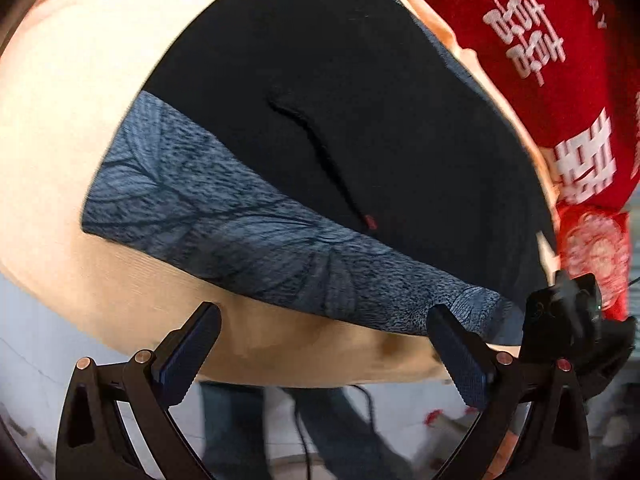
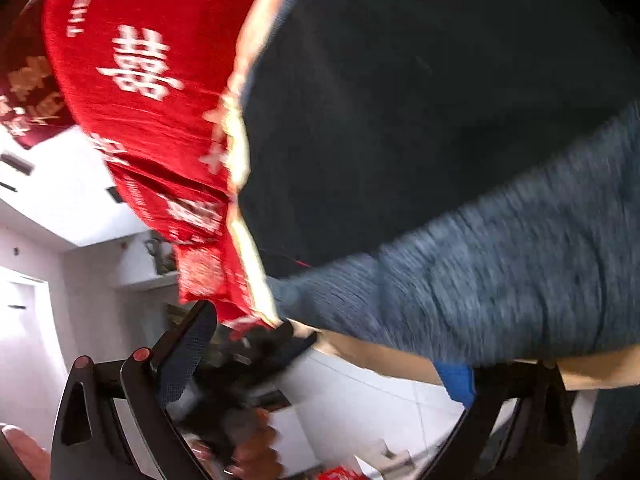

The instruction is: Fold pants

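Holds the left gripper (image 1: 322,314) low at the near rim of the table (image 1: 60,140), jaws spread wide and pinching nothing. Looks straight ahead of those jaws onto the pants (image 1: 340,100), laid flat on the tabletop, black, with the blue-grey waistband (image 1: 224,216) running across just beyond the fingertips. Shows a pocket slit (image 1: 316,148) further ahead, and a red cloth (image 1: 540,40) past the far edge of the pants, off to the right of the jaws.

Carries the right gripper (image 2: 324,340) with jaws likewise apart and gripping nothing. Seems to reach for the waistband's end just ahead of its right finger, though heavy blur there prevents saying whether fabric and pad touch.

Reads as the opening grasp: waistband not yet taken, no fold visibly begun.

To do it well:
- Slide one finger of each gripper under the waistband and keep the other above, catching every layer rather than the top one alone.
- Take hold near the two ends of the band, well apart, to keep the edge taut.
- Close fully before lifting; expect stretchy knit to slip from a shallow bite.
- Lift level and carry over together, avoiding the red cloth beyond.
- Lay edge onto edge, then release.
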